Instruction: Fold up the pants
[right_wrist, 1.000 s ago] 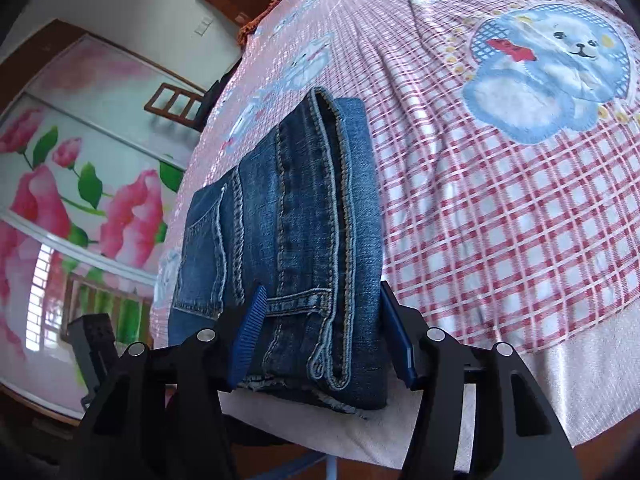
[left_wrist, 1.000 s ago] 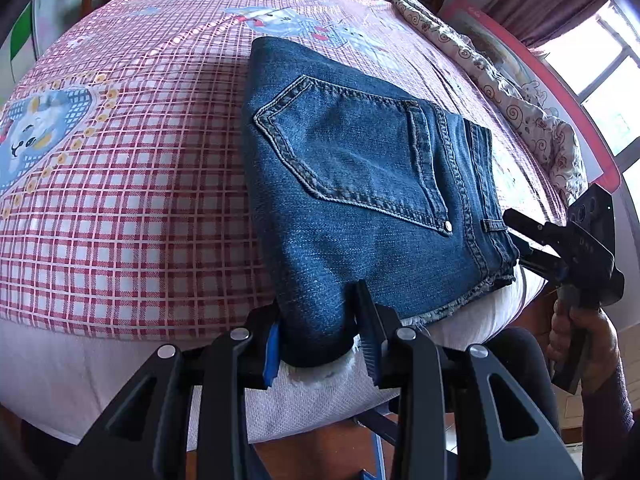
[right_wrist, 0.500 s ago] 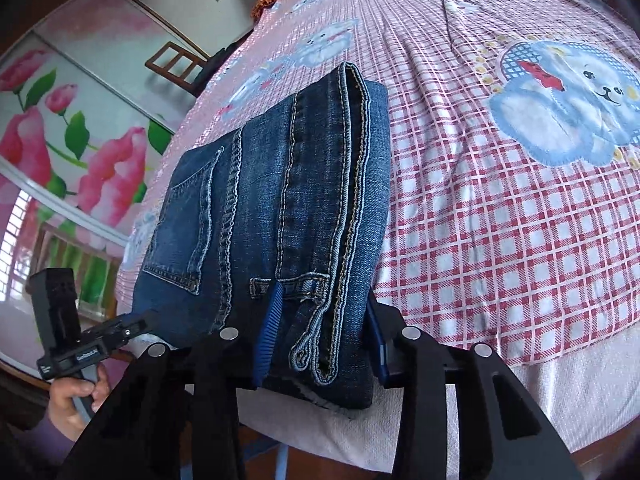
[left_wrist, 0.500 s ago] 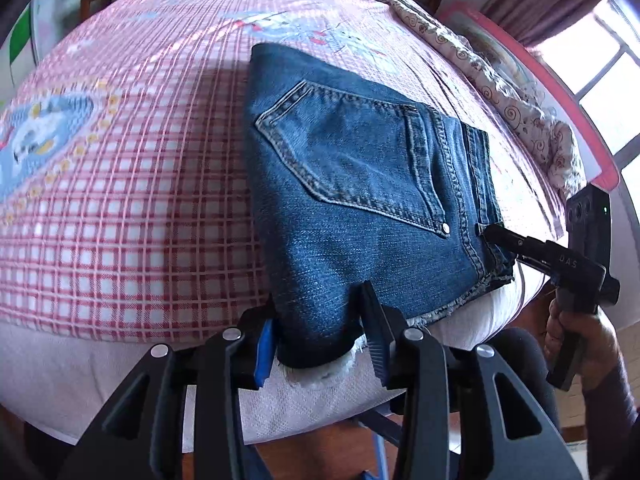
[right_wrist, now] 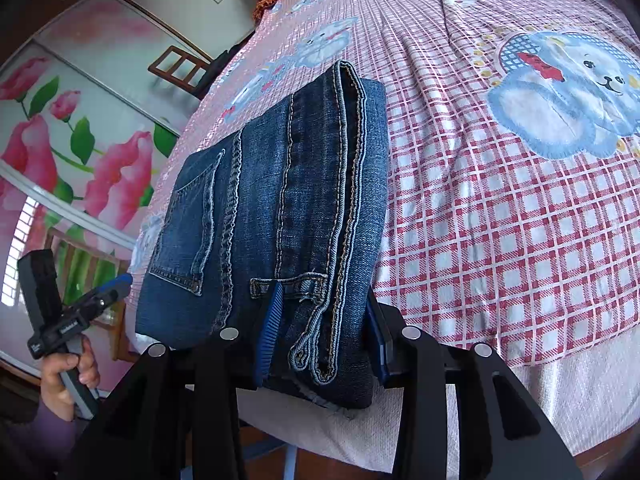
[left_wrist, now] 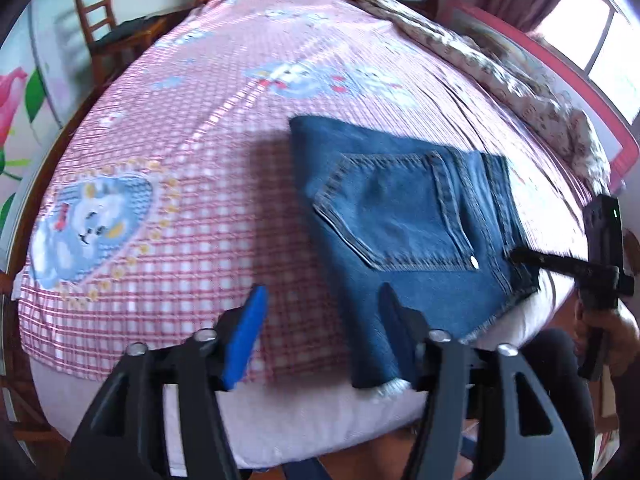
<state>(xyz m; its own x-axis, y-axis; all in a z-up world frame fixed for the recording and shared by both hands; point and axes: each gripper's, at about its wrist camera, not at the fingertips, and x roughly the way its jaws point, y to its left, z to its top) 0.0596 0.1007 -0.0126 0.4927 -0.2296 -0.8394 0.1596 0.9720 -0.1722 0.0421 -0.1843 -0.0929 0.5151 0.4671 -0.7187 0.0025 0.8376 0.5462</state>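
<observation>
One pair of jeans, dark blue denim, lay folded into a compact stack at the near edge of the bed, right of the bed's middle in the left wrist view, back pocket uppermost.

Left claw: one. Its jaws stood spread, having just been opening; the blue pad hung over bare sheet and the dark finger just beside the stack's near left corner, with no denim pinched between them.

Right claw: one. It pinched the near right corner of the stack at the waistband and belt loop, pads pressed on either side of the layered denim.

Hands in view: one, gripping the left tool's handle.

Chairs: one counted at the far left; a second wooden frame near the window in the right wrist view could not be identified with certainty.

Bear prints on the checked sheet: several, not all countable.

Risk, as judged: with only the right corner held, any pull there would likely drag or skew the stack and slip the layers apart; the stack's position at the mattress edge means a nudge toward the near side could tip it to the floor.
</observation>
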